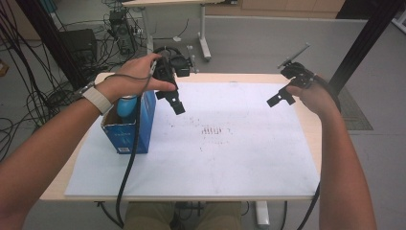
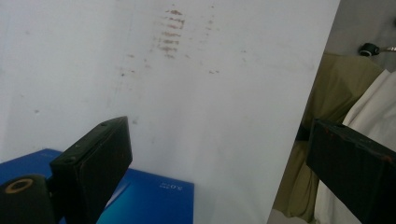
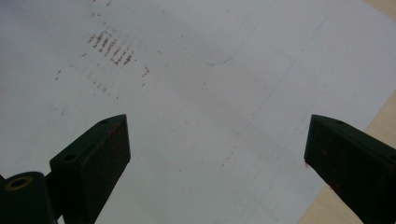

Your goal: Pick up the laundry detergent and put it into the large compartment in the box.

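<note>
A blue cardboard box (image 1: pixel 128 127) stands open-topped at the left of the white sheet (image 1: pixel 249 158), with a blue rounded object (image 1: pixel 126 106) sticking out of it. My left gripper (image 1: pixel 173 100) hovers just right of the box, above the sheet, jaws wide apart and empty. In the left gripper view the box (image 2: pixel 154 198) lies below the left gripper (image 2: pixel 217 163). My right gripper (image 1: pixel 282 97) is held up over the sheet's far right side, also open with nothing between its jaws; the right gripper view looks past the right gripper (image 3: pixel 217 163) at the bare sheet (image 3: pixel 224 93).
Brown smudge marks (image 1: pixel 215 131) dot the middle of the sheet. The wooden table edge (image 1: pixel 313 122) shows along the right. Cables trail from both grippers. Beyond the table stand a desk leg (image 1: pixel 205 43) and tangled cables (image 1: pixel 28 91) on the floor.
</note>
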`<state>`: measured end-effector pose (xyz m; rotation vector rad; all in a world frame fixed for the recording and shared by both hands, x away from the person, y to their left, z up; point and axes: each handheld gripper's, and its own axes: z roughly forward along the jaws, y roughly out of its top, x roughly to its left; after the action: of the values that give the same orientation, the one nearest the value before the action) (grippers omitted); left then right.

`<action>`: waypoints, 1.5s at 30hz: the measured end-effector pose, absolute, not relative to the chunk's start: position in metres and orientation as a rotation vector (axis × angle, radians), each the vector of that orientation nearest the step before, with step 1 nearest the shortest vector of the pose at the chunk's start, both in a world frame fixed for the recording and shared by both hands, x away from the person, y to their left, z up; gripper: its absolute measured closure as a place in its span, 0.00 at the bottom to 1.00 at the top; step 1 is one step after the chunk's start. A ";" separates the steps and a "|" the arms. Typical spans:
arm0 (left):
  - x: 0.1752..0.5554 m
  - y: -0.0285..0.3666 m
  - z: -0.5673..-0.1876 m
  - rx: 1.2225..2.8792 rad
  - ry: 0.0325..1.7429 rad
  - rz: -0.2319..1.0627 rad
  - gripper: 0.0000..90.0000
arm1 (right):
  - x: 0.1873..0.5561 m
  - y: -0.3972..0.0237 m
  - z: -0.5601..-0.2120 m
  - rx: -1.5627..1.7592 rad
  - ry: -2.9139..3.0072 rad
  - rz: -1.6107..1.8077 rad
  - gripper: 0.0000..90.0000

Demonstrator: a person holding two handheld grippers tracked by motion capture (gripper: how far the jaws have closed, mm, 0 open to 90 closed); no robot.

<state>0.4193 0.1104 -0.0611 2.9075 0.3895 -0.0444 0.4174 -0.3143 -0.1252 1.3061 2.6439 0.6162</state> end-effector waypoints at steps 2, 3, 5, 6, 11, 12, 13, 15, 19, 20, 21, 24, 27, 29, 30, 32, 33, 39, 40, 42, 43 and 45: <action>0.417 0.107 -0.065 2.914 0.371 -0.047 0.08 | 0.417 -0.314 -0.126 1.302 2.646 0.618 0.08; 0.415 0.106 -0.067 2.915 0.362 -0.046 0.08 | 0.417 -0.314 -0.126 1.306 2.646 0.620 0.08; 0.414 0.105 -0.069 2.917 0.339 -0.051 0.08 | 0.417 -0.314 -0.127 1.306 2.647 0.620 0.08; 0.412 0.104 -0.070 2.915 0.336 -0.050 0.08 | 0.417 -0.314 -0.127 1.307 2.647 0.621 0.08; 0.408 0.101 -0.074 2.914 0.312 -0.048 0.08 | 0.417 -0.313 -0.127 1.307 2.650 0.621 0.08; 0.408 0.101 -0.075 2.913 0.309 -0.045 0.08 | 0.416 -0.313 -0.127 1.305 2.648 0.621 0.08; 0.408 0.102 -0.075 2.911 0.305 -0.046 0.08 | 0.416 -0.313 -0.126 1.305 2.648 0.621 0.08; 0.408 0.101 -0.077 2.913 0.302 -0.049 0.08 | 0.415 -0.313 -0.126 1.307 2.646 0.622 0.08; 0.407 0.100 -0.081 2.918 0.288 -0.056 0.08 | 0.415 -0.314 -0.125 1.310 2.643 0.624 0.08; 0.407 0.099 -0.082 2.925 0.281 -0.057 0.08 | 0.415 -0.314 -0.125 1.313 2.641 0.623 0.08; 0.406 0.098 -0.083 2.927 0.279 -0.056 0.08 | 0.415 -0.314 -0.126 1.313 2.641 0.625 0.08; 0.407 0.099 -0.084 2.927 0.282 -0.060 0.08 | 0.416 -0.314 -0.127 1.313 2.645 0.624 0.08; 0.405 0.099 -0.084 2.925 0.281 -0.055 0.08 | 0.416 -0.314 -0.128 1.312 2.648 0.624 0.08; 0.406 0.099 -0.084 2.924 0.283 -0.058 0.08 | 0.417 -0.313 -0.128 1.311 2.648 0.624 0.08; 0.406 0.099 -0.084 2.923 0.280 -0.058 0.08 | 0.417 -0.313 -0.128 1.311 2.649 0.624 0.08; 0.406 0.099 -0.085 2.922 0.283 -0.056 0.08 | 0.417 -0.313 -0.128 1.310 2.651 0.622 0.08; 0.406 0.099 -0.085 2.924 0.284 -0.056 0.08 | 0.417 -0.313 -0.129 1.310 2.650 0.625 0.08; 0.407 0.098 -0.088 2.925 0.288 -0.061 0.08 | 0.417 -0.316 -0.131 1.319 2.650 0.626 0.08; 0.407 0.098 -0.088 2.923 0.291 -0.064 0.08 | 0.416 -0.316 -0.132 1.322 2.649 0.626 0.08; 0.408 0.098 -0.088 2.922 0.289 -0.066 0.08 | 0.416 -0.317 -0.132 1.325 2.648 0.626 0.08; 0.408 0.097 -0.088 2.928 0.282 -0.067 0.08 | 0.416 -0.318 -0.132 1.325 2.647 0.627 0.08; 0.408 0.097 -0.089 2.929 0.285 -0.066 0.08 | 0.416 -0.318 -0.133 1.326 2.649 0.626 0.08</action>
<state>0.4082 0.0971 -0.0888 2.9285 0.2852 -0.0663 0.4162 -0.3179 -0.1329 1.3262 2.6488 0.6261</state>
